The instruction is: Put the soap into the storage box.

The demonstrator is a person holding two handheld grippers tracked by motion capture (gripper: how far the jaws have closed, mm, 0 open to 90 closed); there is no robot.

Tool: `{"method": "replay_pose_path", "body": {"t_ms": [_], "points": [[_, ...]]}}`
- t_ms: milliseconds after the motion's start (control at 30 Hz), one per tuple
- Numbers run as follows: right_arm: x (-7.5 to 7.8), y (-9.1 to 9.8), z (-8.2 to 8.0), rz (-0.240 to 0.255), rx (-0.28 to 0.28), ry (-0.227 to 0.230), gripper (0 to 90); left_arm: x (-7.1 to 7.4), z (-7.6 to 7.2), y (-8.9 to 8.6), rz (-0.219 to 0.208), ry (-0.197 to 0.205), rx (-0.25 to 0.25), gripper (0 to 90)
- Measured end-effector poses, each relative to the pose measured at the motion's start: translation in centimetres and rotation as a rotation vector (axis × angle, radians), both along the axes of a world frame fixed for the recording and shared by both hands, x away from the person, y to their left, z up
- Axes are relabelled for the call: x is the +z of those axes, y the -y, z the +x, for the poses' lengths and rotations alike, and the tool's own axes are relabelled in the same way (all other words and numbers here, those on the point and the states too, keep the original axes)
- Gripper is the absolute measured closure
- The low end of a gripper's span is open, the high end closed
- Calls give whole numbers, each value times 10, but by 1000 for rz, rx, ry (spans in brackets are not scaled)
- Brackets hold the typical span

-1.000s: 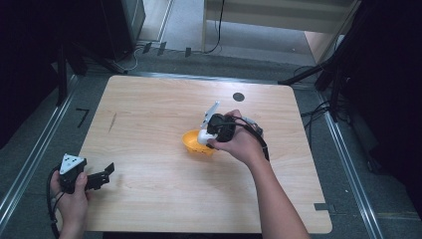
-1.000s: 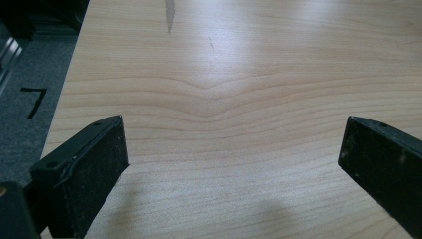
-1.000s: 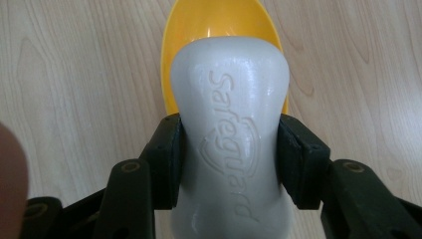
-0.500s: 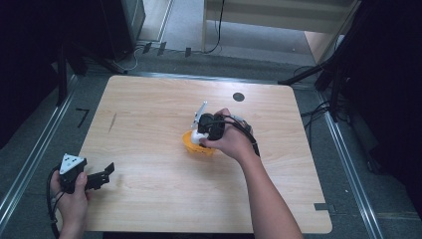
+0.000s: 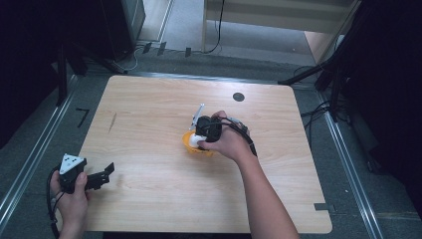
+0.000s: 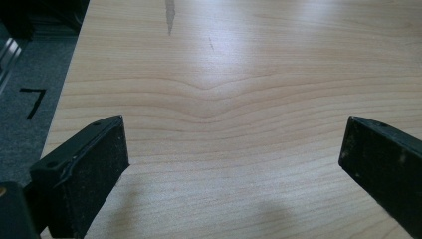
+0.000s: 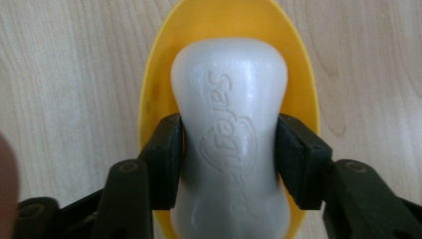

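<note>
A white bar of soap with raised lettering lies over a yellow oval dish on the wooden table. My right gripper is shut on the soap, its black pads pressed against the bar's narrow waist. In the high view that gripper sits over the yellow dish near the table's middle, and I cannot tell whether the soap rests in the dish or hangs just above it. My left gripper stands open at the table's near left edge, with bare wood between its jaws.
The wooden table has a small black round mark near its far edge. Dark equipment, stands and cables ring the table on the grey floor. A black tape mark lies on the floor beyond the table's left edge.
My right gripper has shifted a little left and toward the near side with the soap, settling over the yellow dish. The left gripper has stayed put.
</note>
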State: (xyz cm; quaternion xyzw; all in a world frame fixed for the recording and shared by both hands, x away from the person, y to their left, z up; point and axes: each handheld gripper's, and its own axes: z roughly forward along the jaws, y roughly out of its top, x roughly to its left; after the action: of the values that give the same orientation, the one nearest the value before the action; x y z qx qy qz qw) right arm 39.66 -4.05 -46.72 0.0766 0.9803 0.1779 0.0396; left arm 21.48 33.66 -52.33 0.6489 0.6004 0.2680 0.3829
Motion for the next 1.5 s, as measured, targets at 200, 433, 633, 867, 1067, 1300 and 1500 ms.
{"method": "replay_pose_path", "body": {"t_ms": [200,433,633,867,1067,1300,1500], "points": [[14,13,-1,54,-51,18,413,0,0,0,0,1,1,0],[21,45,-8,154,-168,38,384,0,0,1,5,1,0,0],[18,74,-18,218,-273,80,284,0,0,1,3,2,2,0],[15,104,-30,316,-382,117,206,0,0,0,4,1,0,0],[12,127,-39,376,-465,133,139,0,0,0,0,0,0,0],[6,147,-52,413,-532,164,38,0,0,0,-1,1,0,0],[-1,166,-62,453,-584,163,0,0,0,0,-2,-2,-1,0]]}}
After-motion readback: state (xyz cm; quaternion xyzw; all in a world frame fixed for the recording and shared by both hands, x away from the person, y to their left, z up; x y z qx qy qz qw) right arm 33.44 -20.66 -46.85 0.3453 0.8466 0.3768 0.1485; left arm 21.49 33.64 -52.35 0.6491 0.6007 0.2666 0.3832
